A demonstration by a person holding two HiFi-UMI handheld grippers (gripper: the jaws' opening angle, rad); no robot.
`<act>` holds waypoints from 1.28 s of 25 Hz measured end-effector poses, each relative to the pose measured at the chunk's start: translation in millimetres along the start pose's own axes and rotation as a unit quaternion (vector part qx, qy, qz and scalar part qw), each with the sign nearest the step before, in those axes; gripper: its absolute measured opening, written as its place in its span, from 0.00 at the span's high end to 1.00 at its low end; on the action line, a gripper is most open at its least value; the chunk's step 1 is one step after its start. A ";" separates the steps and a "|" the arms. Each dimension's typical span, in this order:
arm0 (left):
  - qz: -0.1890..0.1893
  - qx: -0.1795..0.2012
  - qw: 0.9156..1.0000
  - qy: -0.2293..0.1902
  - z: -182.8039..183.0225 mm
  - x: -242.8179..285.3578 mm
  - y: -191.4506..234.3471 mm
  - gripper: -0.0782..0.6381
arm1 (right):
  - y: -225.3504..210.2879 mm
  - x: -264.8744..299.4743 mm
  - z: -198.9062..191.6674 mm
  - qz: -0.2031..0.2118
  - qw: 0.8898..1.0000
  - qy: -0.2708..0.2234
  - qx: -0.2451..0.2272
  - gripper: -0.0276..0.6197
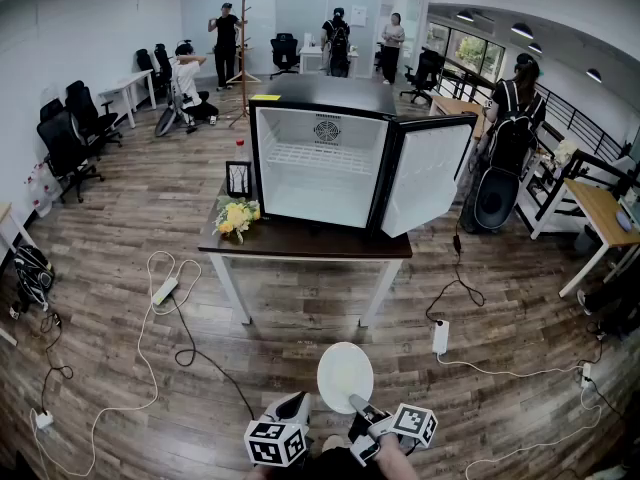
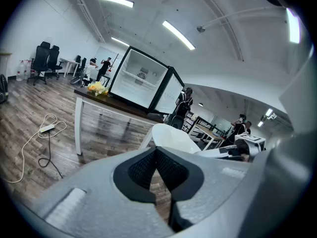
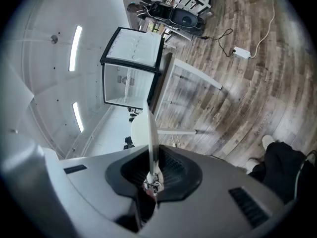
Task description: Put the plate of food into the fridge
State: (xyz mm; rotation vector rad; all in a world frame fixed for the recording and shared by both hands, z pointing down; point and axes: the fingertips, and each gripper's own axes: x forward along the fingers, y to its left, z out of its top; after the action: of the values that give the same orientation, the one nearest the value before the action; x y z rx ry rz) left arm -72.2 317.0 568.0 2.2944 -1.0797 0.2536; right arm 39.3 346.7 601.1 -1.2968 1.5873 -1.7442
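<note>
Ahead, the fridge [image 1: 318,168] stood open on the tabletop [image 1: 300,240], ready; my right tool [image 1: 360,406] clamped the plate [image 1: 345,373] by its rim to carry it flat, my left tool [image 1: 293,405] closed, empty.

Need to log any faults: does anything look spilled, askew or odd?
The plate clamped by its rim in the right gripper looks bare white from above: no food shows on it. Loose cables also sprawl over the floor ahead of the table. The fridge stands open, nothing spilled.
</note>
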 end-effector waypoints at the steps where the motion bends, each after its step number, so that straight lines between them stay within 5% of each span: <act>1: 0.001 0.000 1.000 -0.001 -0.5 0.1 -0.1 0.88 | -0.1 -0.3 -0.3 0.000 1.000 0.001 -0.003 0.88; 32: 0.027 -0.001 1.000 -0.008 -18.9 30.9 -29.7 0.88 | -12.5 -14.1 31.9 0.022 0.999 0.030 -0.011 0.88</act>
State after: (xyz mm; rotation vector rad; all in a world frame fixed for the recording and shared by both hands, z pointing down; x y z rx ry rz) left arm -28.3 323.0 583.0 2.2708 -1.1507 0.2560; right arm 76.1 344.8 604.7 -1.2211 1.6600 -1.7582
